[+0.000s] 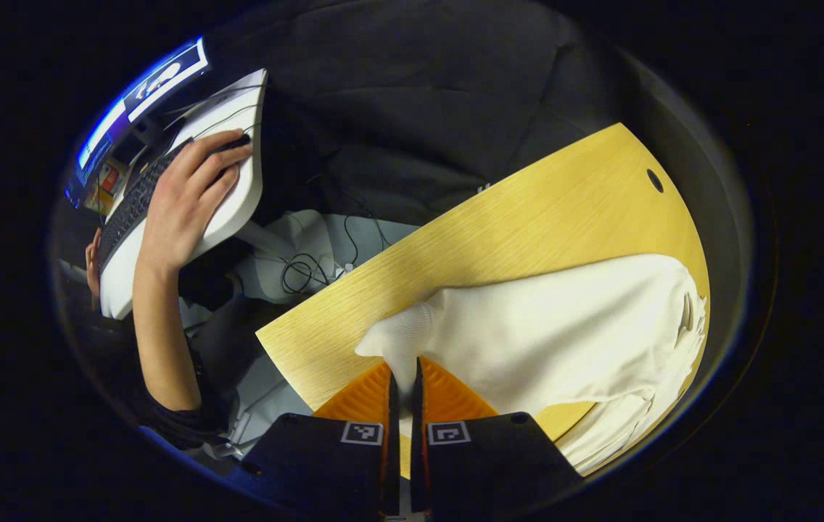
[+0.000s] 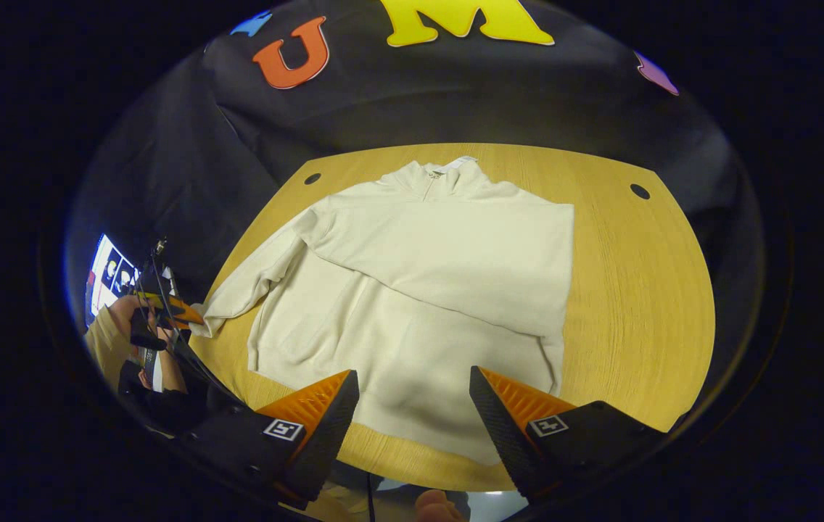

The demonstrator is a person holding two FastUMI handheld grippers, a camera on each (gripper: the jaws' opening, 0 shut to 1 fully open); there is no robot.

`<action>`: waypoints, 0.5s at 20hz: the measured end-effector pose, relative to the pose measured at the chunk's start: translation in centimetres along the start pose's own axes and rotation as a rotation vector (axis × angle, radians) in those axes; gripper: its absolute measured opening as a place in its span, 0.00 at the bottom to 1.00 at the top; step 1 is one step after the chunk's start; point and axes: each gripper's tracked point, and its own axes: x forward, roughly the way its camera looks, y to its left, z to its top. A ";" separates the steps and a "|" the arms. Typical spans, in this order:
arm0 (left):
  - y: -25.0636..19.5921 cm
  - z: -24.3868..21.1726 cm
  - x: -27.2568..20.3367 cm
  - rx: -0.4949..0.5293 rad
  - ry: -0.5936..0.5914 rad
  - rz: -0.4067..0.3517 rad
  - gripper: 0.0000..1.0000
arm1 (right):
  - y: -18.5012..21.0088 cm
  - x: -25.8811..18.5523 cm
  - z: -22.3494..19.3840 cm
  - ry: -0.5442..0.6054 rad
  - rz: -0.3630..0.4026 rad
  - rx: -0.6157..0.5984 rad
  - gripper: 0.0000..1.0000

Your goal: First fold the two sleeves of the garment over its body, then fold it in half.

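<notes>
While the left gripper (image 1: 402,384) rides low at the corner of the wooden table (image 1: 528,217), the left gripper view shows its two fingers clenched on the ribbed cuff (image 1: 401,341) of the garment's sleeve (image 1: 550,326), both sides pressing the cloth, with the rest of the cream sleeve trailing away to the right across the tabletop and bunching at the table's far edge. Each finger carries a small square black-and-white marker, which holds a pattern and no readable words. Beyond the table corner a person's hand (image 1: 183,199) rests on a keyboard (image 1: 129,206) on a white desk, a lit screen sits above it, loose cables lie on the pale floor, and black cloth forms the booth wall. In the right gripper view the right gripper (image 2: 412,406) hovers with its fingers spread wide apart above the lower hem of the garment (image 2: 412,290), gripping nothing. The cream sweatshirt lies flat near the middle of the table, collar toward the far wall, one sleeve already folded across the chest and the other stretched out to the left table edge, where the other gripper pinches its cuff. A small tag shows at the collar, too small to read. Two round holes (image 2: 640,191) mark the table's far corners.
</notes>
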 end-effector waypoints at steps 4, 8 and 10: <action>-4.9 1.6 -4.3 0.124 -0.086 -0.055 0.08 | -1.1 0.1 -0.6 0.003 0.001 0.019 0.92; -12.5 2.2 -9.5 0.284 -0.156 -0.144 0.08 | -2.4 0.3 -1.1 0.004 0.002 0.055 0.96; -16.5 2.0 -12.1 0.368 -0.194 -0.180 0.08 | -3.0 0.3 -0.9 -0.005 0.003 0.082 0.96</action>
